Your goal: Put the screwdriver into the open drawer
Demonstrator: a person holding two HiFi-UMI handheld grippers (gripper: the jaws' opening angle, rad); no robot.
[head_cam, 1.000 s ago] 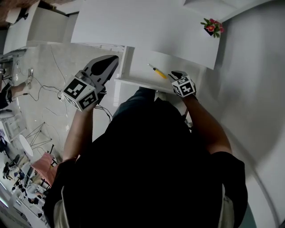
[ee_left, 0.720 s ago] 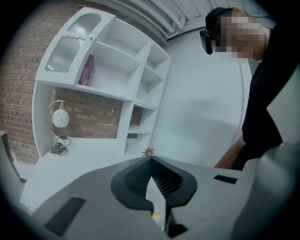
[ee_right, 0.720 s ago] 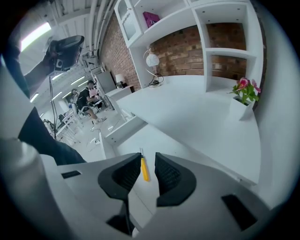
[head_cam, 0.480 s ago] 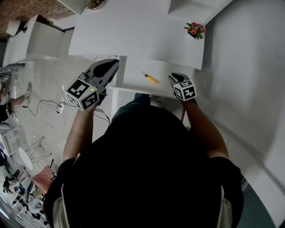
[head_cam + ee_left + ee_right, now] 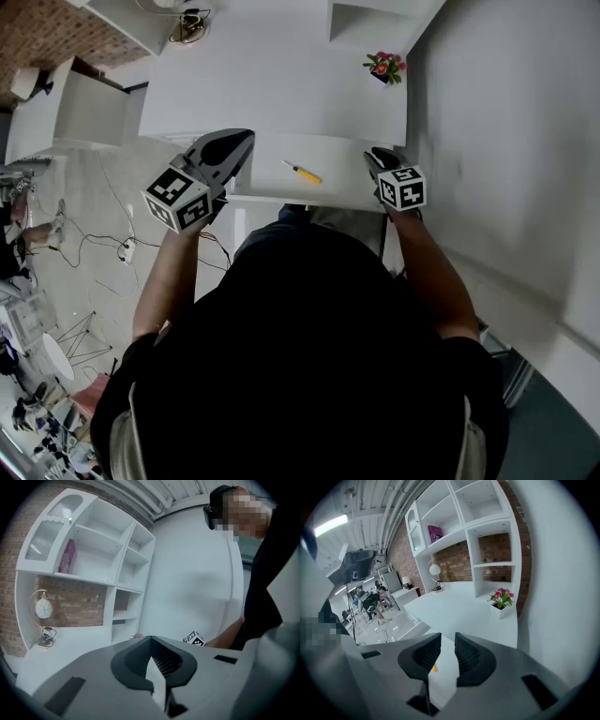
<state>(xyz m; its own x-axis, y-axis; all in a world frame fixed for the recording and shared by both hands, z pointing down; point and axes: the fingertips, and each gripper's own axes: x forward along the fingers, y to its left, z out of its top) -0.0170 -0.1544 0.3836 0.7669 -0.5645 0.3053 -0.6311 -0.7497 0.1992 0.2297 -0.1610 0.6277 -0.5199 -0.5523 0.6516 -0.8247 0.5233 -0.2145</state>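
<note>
Head view, screwdriver (image 5: 302, 172) in drawer (image 5: 349, 180), left tongs (image 5: 244, 137) closed, right tongs (image 5: 376, 153) slightly apart

Saw the yellow-handled screwdriver (image 5: 302, 172) lying flat and aslant on the floor of the white open drawer (image 5: 349, 180), shaft toward the far left.

Open drawer (image 5: 347, 180) free around screwdriver (image 5: 302, 172), wall (image 5: 487, 141) close on right

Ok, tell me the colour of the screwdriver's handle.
Yellow. The screwdriver shows best in the head view.
</note>
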